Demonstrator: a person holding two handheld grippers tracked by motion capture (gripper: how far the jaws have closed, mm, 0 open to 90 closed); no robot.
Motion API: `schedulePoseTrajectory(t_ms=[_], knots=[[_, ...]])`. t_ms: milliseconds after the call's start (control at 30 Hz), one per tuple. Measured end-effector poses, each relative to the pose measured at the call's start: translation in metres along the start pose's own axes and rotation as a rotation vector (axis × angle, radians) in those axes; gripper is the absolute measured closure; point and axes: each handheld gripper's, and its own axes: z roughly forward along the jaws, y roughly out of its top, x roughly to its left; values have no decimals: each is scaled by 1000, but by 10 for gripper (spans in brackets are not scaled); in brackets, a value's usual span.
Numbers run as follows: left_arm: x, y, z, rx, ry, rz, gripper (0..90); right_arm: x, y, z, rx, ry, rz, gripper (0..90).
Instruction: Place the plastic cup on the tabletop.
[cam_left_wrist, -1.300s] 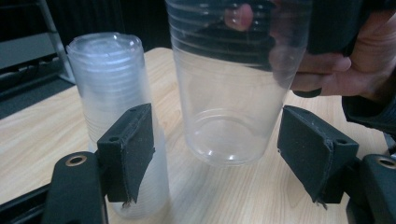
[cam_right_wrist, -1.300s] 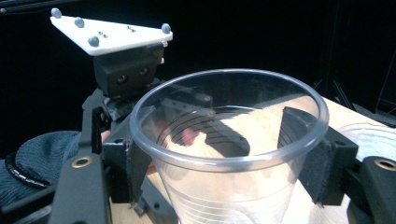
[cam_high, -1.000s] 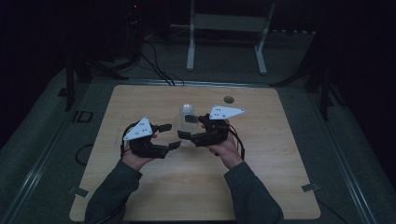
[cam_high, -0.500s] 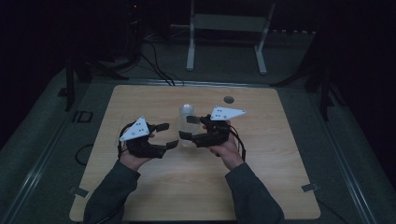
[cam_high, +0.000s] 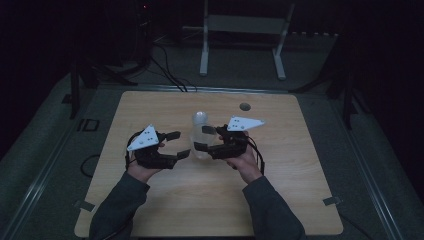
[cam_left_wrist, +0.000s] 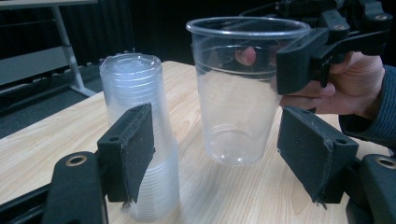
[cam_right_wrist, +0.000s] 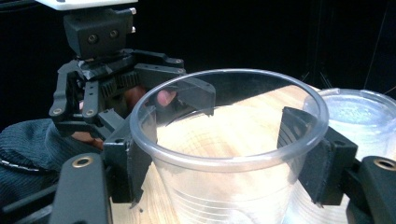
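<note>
One cup: single clear plastic cup (cam_left_wrist: 243, 93), upright, lifted off the table (cam_high: 165, 110), just beside the stack.
Grip on cup: right claw (cam_right_wrist: 219, 140) closed on the cup just below the rim, one pad on each side of the wall.
Stack: nested clear cups (cam_left_wrist: 140, 135) standing mouth down on the table, near its middle, left of the held cup in the left gripper view.
Left claw: left claw (cam_left_wrist: 219, 154) open, nothing between the pads; cup and stack just ahead of it.
Background: white metal stand (cam_high: 240, 30) on the floor beyond the table.
</note>
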Motion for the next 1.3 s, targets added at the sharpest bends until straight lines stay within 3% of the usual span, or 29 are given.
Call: schedulePoseTrajectory(t_ms=[1300], knots=[[0,-1,-2,10,4,-1,275,-5,-18,-12,6,-36,12,283]])
